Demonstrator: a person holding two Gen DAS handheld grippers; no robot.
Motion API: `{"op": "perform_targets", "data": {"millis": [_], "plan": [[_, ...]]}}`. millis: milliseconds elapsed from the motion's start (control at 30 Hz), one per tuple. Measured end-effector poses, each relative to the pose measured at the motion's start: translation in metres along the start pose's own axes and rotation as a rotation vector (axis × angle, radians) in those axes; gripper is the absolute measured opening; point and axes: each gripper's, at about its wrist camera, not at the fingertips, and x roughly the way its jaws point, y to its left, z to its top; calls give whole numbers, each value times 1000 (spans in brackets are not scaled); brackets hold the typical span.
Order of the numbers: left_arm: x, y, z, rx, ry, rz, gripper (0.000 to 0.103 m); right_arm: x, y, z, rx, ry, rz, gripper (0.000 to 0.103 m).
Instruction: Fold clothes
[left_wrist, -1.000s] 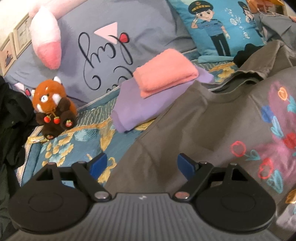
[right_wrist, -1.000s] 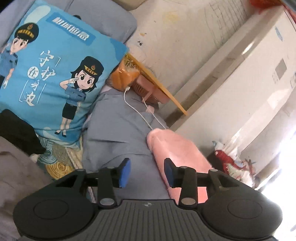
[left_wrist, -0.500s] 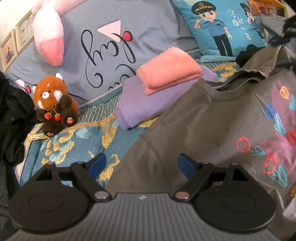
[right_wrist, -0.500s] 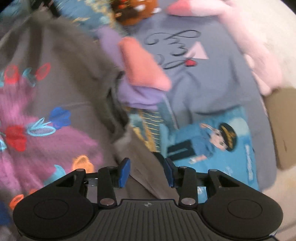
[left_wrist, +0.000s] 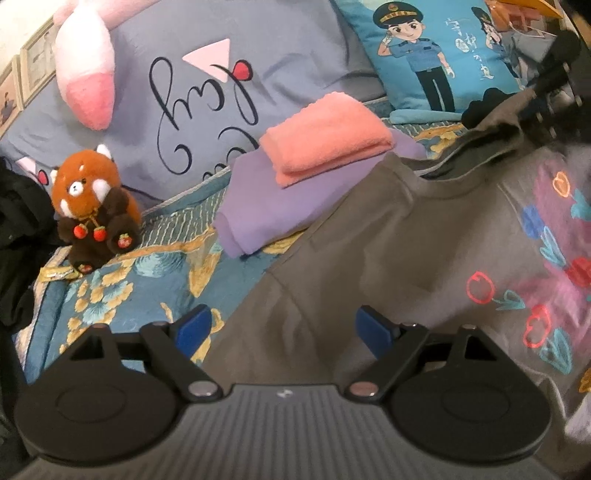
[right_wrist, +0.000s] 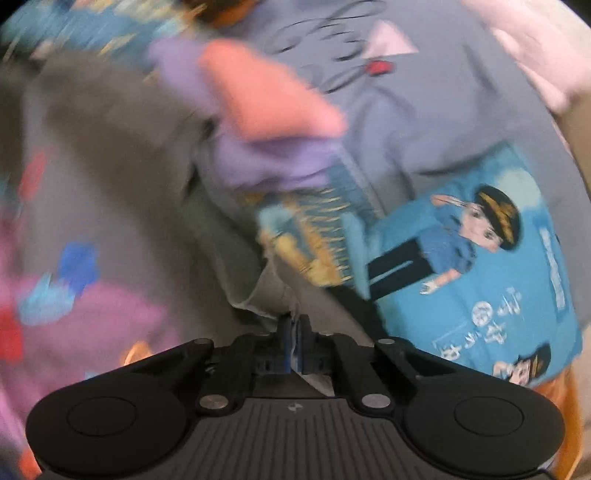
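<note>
Pinching the grey shirt (right_wrist: 110, 155), right gripper (right_wrist: 294, 334) contrasts with spread, empty left gripper (left_wrist: 283, 326).

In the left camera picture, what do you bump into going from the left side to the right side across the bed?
Red panda plushie → purple folded cloth with the pink towel on top → grey flowered shirt.

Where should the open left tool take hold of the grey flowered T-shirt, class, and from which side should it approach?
Grip the sleeve hem of the grey T-shirt lying just ahead of the left tool, coming in low from the near edge. The cloth lies flat there, and the right tool already pinches the opposite sleeve.
</note>
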Motion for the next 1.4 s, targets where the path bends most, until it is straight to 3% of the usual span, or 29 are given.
{"op": "perform_targets", "data": {"millis": [233, 433, 467, 600, 767, 867, 1067, 1267, 1367, 1400], "plan": [[7, 3, 17, 5, -42, 12, 90, -13, -66, 38, 255, -69, -36, 2], [31, 20, 31, -12, -52, 41, 90, -9, -77, 48, 263, -55, -60, 2], [36, 26, 32, -27, -54, 23, 90, -8, -76, 46, 260, -54, -58, 2], [52, 48, 29, -63, -69, -197, 89, -11, -72, 39, 253, -58, -52, 2], [74, 61, 32, -33, -58, -330, 89, -22, -72, 33, 255, -87, -52, 2], [92, 65, 38, -51, -27, -375, 89, -38, -74, 28, 262, -122, -63, 2], [109, 45, 47, 22, 9, -505, 89, -67, -76, 19, 256, -160, -74, 2], [137, 34, 49, -12, 137, -568, 87, -76, -72, 12, 249, -163, -63, 3], [138, 33, 49, -9, 145, -584, 76, -75, -67, 10, 236, -162, -67, 3], [136, 33, 49, -2, 142, -597, 66, -75, -66, 9, 239, -162, -67, 3]]}}
